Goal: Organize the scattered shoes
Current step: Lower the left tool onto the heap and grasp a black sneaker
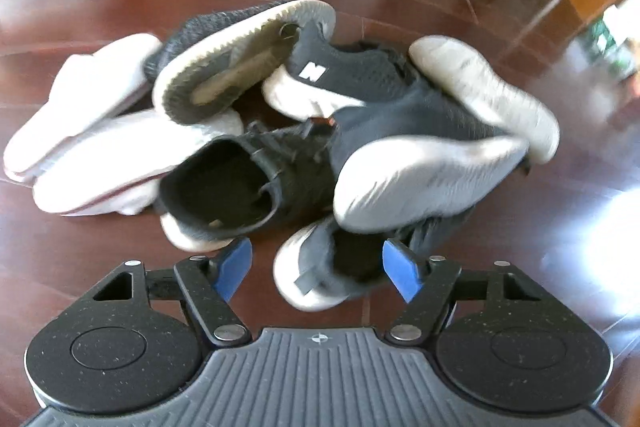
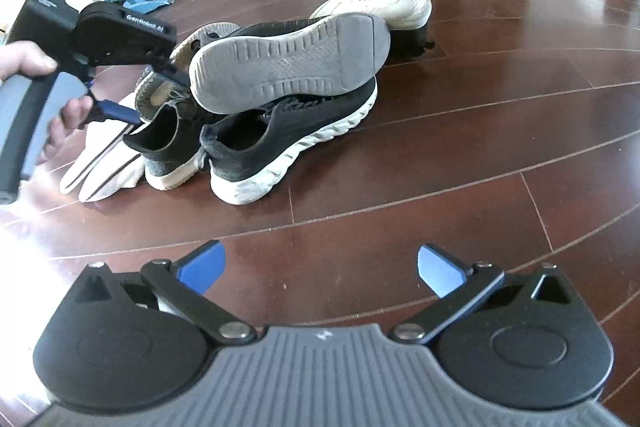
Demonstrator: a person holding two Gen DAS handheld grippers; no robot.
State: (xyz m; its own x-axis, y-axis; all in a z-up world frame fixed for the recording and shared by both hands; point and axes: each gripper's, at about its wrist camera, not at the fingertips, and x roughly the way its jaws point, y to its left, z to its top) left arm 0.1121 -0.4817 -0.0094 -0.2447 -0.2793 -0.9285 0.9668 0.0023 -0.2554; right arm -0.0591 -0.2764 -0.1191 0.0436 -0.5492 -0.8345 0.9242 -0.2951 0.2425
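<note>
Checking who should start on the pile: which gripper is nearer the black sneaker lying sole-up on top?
Left. The left gripper is open right at the pile beside the sole-up sneaker; the right gripper hangs open over bare floor, well short.

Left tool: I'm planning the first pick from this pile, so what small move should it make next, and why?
Probably ease the left tool forward and close on the heel collar of the grey sneaker right before it. Its fingers are open and empty, that shoe's heel already sits between them, and it lies at the pile's near edge. The right tool hangs open over bare floor, farther back.
</note>
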